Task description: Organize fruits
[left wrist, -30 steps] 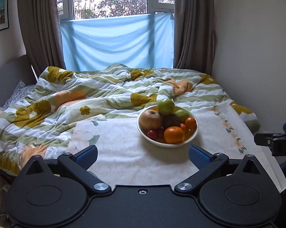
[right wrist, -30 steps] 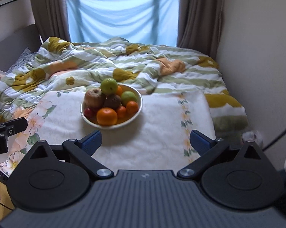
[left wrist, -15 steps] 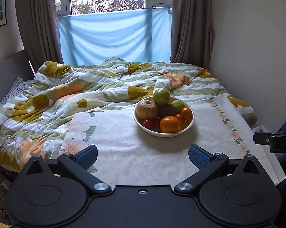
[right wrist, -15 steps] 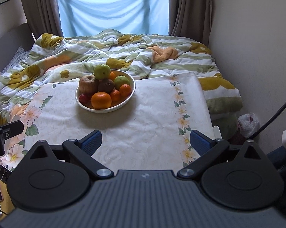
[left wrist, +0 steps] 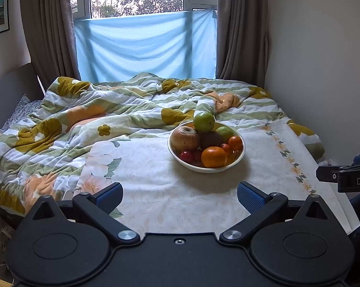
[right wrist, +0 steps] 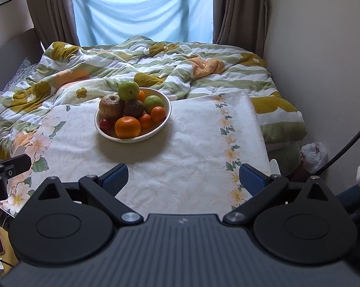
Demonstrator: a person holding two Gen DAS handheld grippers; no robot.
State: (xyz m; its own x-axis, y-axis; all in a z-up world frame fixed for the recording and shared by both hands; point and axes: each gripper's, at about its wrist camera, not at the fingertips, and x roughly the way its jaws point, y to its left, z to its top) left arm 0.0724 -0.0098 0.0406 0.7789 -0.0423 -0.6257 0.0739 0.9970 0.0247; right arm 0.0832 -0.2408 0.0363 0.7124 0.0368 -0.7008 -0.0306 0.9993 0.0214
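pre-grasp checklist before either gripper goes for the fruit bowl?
1. Left gripper open, nothing between fingers: ok.
2. Right gripper open, nothing between fingers: ok.
3. White bowl upright on the floral cloth: ok.
4. Top green apple perched on the pile, could roll: not ok.
5. Cloth between grippers and bowl free of obstacles: ok.
6. Firmness of the surface under the cloth: cannot tell.

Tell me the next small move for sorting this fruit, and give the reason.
Probably advance the right tongs toward the green apple topping the pile in the white bowl. Both tongs stand open and empty, short of the bowl, and that apple sits highest and unobstructed.
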